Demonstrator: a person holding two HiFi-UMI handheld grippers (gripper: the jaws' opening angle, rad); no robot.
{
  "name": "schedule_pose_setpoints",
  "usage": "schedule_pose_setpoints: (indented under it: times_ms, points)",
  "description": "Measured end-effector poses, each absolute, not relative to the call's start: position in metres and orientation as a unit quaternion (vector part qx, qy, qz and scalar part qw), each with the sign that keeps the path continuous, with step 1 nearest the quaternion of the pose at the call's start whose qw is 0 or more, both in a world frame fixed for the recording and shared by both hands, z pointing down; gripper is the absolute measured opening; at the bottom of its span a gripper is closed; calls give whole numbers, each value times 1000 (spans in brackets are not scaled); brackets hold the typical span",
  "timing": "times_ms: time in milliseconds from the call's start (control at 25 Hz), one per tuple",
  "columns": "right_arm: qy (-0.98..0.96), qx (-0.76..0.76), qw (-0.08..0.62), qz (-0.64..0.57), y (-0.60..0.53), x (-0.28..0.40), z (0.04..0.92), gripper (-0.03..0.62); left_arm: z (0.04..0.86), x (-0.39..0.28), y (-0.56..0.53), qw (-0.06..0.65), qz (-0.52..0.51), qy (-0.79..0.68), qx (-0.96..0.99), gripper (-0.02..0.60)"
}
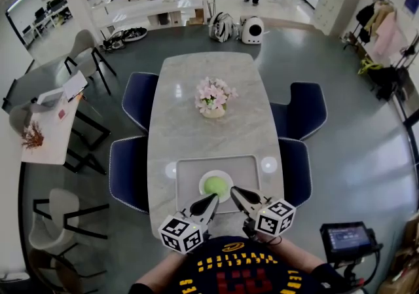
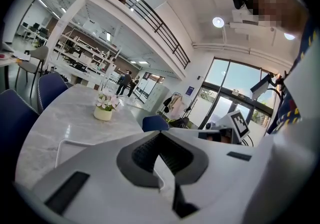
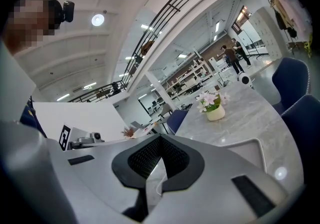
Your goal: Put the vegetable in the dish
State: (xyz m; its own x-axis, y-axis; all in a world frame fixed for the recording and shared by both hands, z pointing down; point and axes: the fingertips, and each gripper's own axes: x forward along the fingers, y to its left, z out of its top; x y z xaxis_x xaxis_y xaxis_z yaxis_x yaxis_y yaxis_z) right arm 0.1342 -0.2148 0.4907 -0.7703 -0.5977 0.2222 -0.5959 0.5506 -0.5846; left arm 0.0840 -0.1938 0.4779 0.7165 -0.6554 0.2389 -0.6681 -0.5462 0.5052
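Vegetable (image 1: 215, 186), round and green, is sitting in the white dish (image 1: 202, 181) on the grey tray (image 1: 186, 178) at the near end of the marble table (image 1: 196, 132). Both grippers are hovering at the tray's near edge, tips pointing toward the dish. The left gripper (image 1: 212, 199) is on the left and the right gripper (image 1: 235, 190) on the right, just beside the dish's rim. Both are showing jaws pressed together with nothing between them. A flower pot (image 1: 213, 97) is standing farther along the table.
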Motion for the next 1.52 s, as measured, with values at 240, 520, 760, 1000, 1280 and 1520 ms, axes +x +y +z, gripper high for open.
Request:
schedule_pose_setpoints:
  times_ms: [240,520,760,1000,1280,1520]
  points:
    - [886,-333,-1,-324,-213,131,488,5,477,84,-193,290,11,-375,880,0]
    - [892,-328,-3,-311,-214,131,490,5,480,83,-194,287,4,-380,879,0]
    - [895,-329,-6,-301,-219,122,485,5,474,74,-199,286,1,-386,877,1]
    - [897,-327,-12,-298,-220,121,478,5,472,73,-200,295,10,-392,872,1]
    - [895,-329,-9,-301,-217,121,479,5,475,77,-199,296,21,-383,875,0]
    - [893,-335,-9,-299,-219,127,480,5,479,82,-204,300,20,-374,877,0]
